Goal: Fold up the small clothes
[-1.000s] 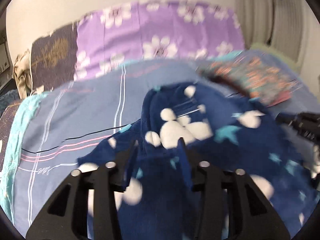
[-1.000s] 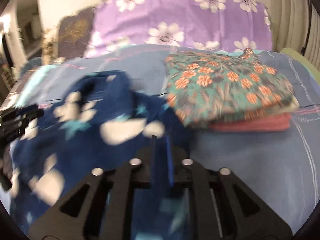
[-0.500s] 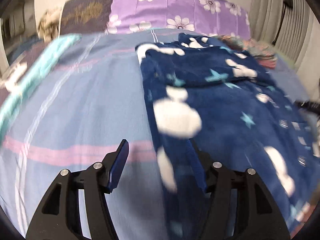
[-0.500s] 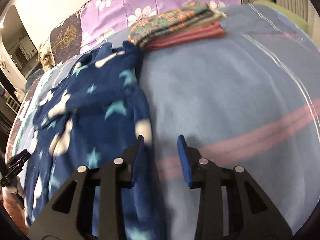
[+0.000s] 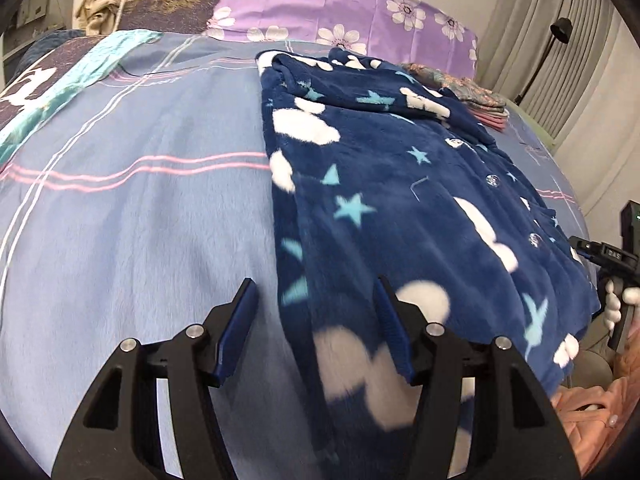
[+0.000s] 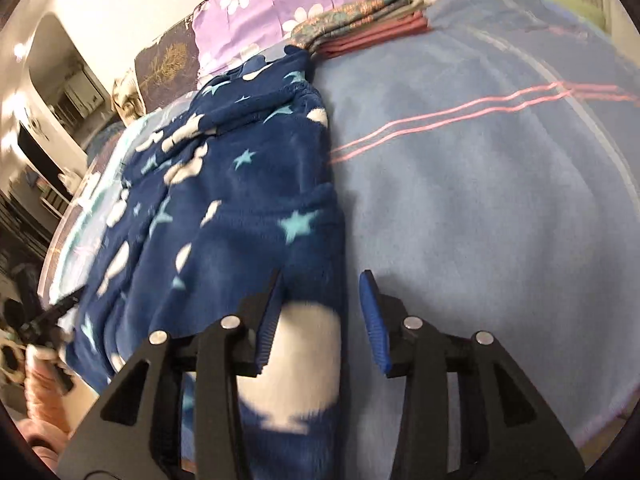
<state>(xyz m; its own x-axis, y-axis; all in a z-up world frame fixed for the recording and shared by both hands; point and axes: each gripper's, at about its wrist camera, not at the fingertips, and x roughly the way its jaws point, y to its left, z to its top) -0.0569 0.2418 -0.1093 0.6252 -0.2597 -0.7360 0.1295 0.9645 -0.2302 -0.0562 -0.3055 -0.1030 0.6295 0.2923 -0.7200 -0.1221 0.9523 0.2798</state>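
Left wrist view: a navy fleece pyjama top [image 5: 384,184] printed with white clouds and pale blue stars lies spread flat on a light blue blanket [image 5: 140,208] crossed by pink and white stripes. The left gripper [image 5: 316,300] stands released, its jaws having just opened, with the top's left hem edge between the 2 blue pads but not pinched. Beyond the top's far end sits a stack of folded clothes [image 5: 472,94], floral piece above pink. Behind the top, a purple flowered pillow [image 5: 348,12] leans at the head of the bed. At the top's right edge the right gripper [image 5: 600,252] shows, held by a gloved hand [image 5: 616,304].

Right wrist view: the same navy top [image 6: 224,200] covers the left side of the blanket [image 6: 500,168]. The right gripper [image 6: 320,304] is released too, jaws just opened, the top's right hem lying loose between them. The folded stack [image 6: 360,28] touches the top's far corner. The left gripper [image 6: 48,316] appears blurred past the top's left edge.
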